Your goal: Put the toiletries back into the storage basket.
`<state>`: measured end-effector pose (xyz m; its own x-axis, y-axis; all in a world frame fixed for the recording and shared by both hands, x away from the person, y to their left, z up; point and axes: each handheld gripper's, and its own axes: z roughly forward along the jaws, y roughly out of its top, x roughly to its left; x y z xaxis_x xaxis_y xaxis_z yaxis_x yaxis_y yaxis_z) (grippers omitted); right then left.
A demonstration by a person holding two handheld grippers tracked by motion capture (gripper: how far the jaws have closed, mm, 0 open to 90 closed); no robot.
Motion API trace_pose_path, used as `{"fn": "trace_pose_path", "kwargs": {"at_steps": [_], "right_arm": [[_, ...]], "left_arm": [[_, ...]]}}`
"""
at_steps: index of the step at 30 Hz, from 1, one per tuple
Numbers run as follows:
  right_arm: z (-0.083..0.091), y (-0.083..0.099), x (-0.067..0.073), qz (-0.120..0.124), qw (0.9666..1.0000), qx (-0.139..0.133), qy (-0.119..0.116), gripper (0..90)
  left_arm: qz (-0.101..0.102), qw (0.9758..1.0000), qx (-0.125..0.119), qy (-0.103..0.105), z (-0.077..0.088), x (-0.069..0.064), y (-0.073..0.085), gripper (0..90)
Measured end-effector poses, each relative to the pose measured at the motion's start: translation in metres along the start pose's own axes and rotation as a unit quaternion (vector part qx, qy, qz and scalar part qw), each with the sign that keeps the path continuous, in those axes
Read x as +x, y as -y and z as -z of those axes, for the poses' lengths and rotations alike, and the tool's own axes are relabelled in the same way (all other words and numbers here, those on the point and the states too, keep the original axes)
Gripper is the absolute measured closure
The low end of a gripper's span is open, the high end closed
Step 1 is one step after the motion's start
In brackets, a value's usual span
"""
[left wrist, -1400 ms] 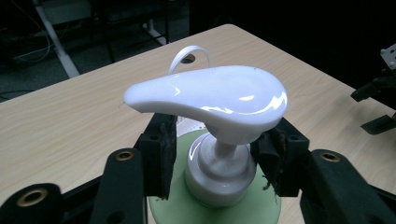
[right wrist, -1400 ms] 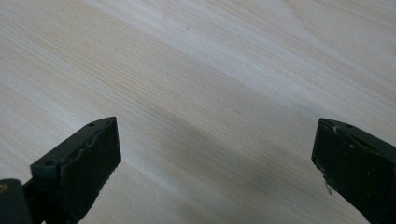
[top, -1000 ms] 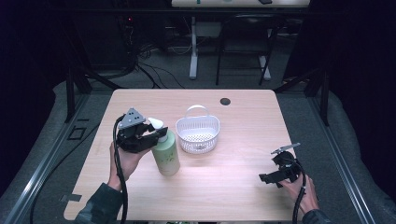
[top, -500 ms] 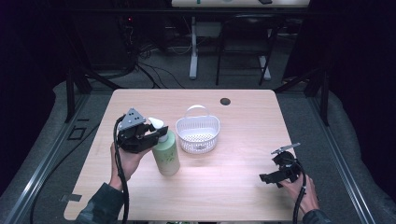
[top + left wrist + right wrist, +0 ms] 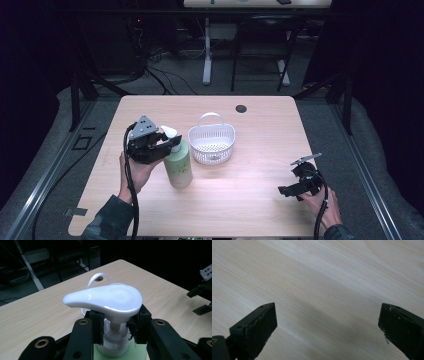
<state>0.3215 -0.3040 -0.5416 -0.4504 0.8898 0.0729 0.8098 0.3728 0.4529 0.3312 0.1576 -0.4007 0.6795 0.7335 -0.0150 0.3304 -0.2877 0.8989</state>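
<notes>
One green pump bottle (image 5: 179,167) stands upright on the wooden table (image 5: 250,200), and everything else can be placed from it. Its single white pump head (image 5: 105,300) sits at the top, nozzle drawn out to one side. The left gripper (image 5: 167,144) is clamped on the narrow neck just under that head — in the left gripper view the two black jaws press against the white collar from either side, with the pump head spreading over them. The person's left hand (image 5: 134,172) holds this gripper just to the left of the bottle, a black cable trailing back along the forearm.

Just right of the bottle, and slightly farther from the person, sits one white plastic basket (image 5: 212,142) with perforated walls and a single hoop handle standing up at its far side; bottle and basket are close, though whether they touch cannot be told. Beyond the basket, near the table's far edge, there is one small dark round hole (image 5: 241,108) in the tabletop.

Well to the right of the bottle, near the table's front right corner, the right gripper (image 5: 286,191) is held low in the person's right hand (image 5: 325,207). Its two jaws stand wide apart with nothing between them — the right gripper view has bare wood grain across the whole gap.

Two grippers, one bottle, one basket are on or over the table.
</notes>
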Motion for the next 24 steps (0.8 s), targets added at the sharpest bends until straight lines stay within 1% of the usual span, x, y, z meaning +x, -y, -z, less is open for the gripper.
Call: {"fn": "trace_pose_path", "kwargs": {"at_steps": [13, 24], "right_arm": [[0.001, 0.000, -0.001, 0.000, 1.0000, 0.000, 0.002, 1.4], [0.001, 0.001, -0.001, -0.001, 1.0000, 0.000, 0.001, 1.4]], "left_arm": [[0.000, 1.0000, -0.002, 0.008, 0.002, -0.003, -0.009, 67.8], [0.000, 1.0000, -0.003, 0.006, 0.003, -0.002, -0.014, 67.8]]}}
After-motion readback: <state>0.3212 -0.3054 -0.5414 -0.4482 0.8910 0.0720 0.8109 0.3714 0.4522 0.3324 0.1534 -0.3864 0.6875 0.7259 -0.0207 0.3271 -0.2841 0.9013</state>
